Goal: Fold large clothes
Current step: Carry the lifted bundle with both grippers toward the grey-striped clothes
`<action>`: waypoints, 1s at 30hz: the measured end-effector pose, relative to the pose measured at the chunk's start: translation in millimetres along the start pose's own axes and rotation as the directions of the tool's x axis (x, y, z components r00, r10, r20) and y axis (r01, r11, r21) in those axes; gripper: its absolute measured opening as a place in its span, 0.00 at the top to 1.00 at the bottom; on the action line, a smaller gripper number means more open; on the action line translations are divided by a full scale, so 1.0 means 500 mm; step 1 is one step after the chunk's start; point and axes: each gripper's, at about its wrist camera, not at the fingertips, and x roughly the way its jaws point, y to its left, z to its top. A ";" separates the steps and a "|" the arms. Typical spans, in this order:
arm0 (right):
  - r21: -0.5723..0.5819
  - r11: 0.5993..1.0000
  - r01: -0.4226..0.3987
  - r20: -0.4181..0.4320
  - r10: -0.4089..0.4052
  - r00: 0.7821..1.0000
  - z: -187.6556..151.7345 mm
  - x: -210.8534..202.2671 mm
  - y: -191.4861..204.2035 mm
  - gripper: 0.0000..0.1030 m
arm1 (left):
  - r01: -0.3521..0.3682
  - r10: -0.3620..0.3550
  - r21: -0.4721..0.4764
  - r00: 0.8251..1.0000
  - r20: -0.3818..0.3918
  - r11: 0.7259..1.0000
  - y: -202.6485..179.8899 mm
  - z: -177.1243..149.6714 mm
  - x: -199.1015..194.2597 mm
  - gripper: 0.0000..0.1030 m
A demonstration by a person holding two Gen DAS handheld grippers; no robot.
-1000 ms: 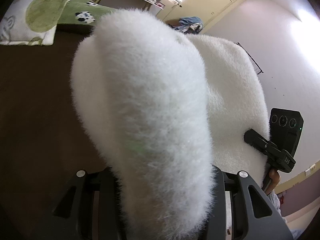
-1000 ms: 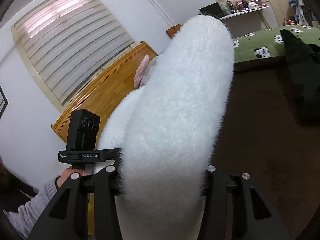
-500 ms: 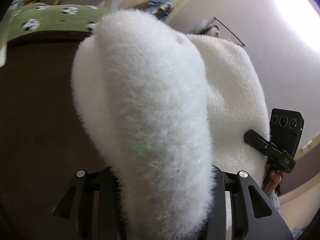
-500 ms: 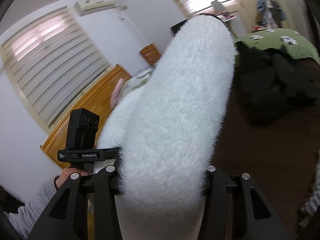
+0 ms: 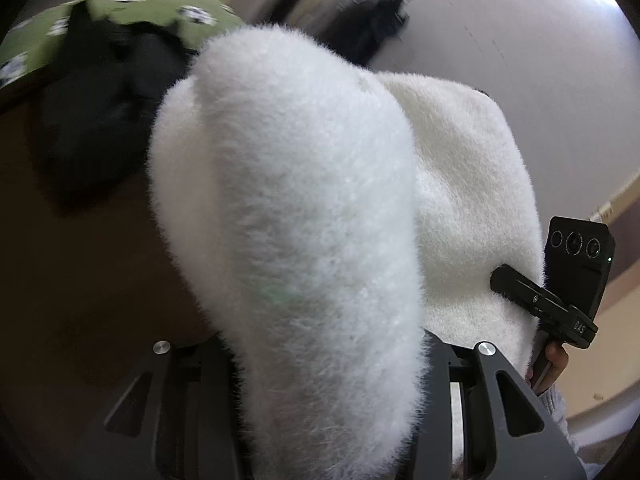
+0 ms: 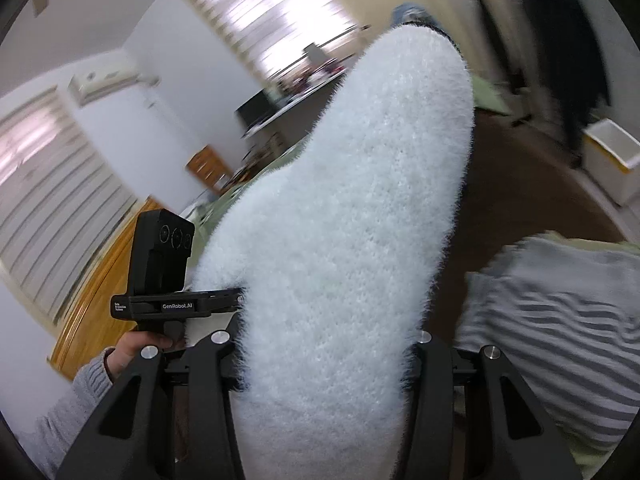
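A white fluffy garment [image 5: 304,208] fills the middle of both views and hangs lifted off the brown surface. My left gripper [image 5: 320,420] is shut on one end of it; its fingertips are buried in the fluff. My right gripper [image 6: 324,420] is shut on the other end [image 6: 352,220], fingertips also hidden. In the left wrist view the right gripper's camera block [image 5: 576,268] shows at the right edge; in the right wrist view the left one [image 6: 164,264] shows at the left.
A black garment [image 5: 96,120] lies on the brown surface [image 5: 80,280] near a green panda-print cover [image 5: 132,4]. A grey striped cloth [image 6: 552,320] lies at the right. A white bin [image 6: 612,156] and hanging dark clothes [image 6: 560,20] stand beyond.
Both grippers have swung round to the right with the white garment held between them; the black garment, the striped cloth and the white bin have come into view. The grip is unchanged.
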 end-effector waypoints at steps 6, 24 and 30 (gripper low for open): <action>0.093 0.991 0.100 0.007 -0.101 0.995 -0.005 -0.094 -0.183 0.55 | 0.054 -0.048 0.048 0.992 -0.117 0.997 -0.053 0.055 0.206 0.61; 0.317 0.921 0.228 -0.077 -0.214 0.974 -0.134 -0.138 -0.568 0.51 | -0.033 0.078 0.148 0.948 -0.308 0.988 0.011 0.091 0.546 0.53; 0.370 0.914 0.168 -0.038 -0.166 0.985 -0.158 -0.140 -0.585 0.48 | -0.003 0.026 0.080 0.958 -0.287 0.997 0.058 0.073 0.567 0.45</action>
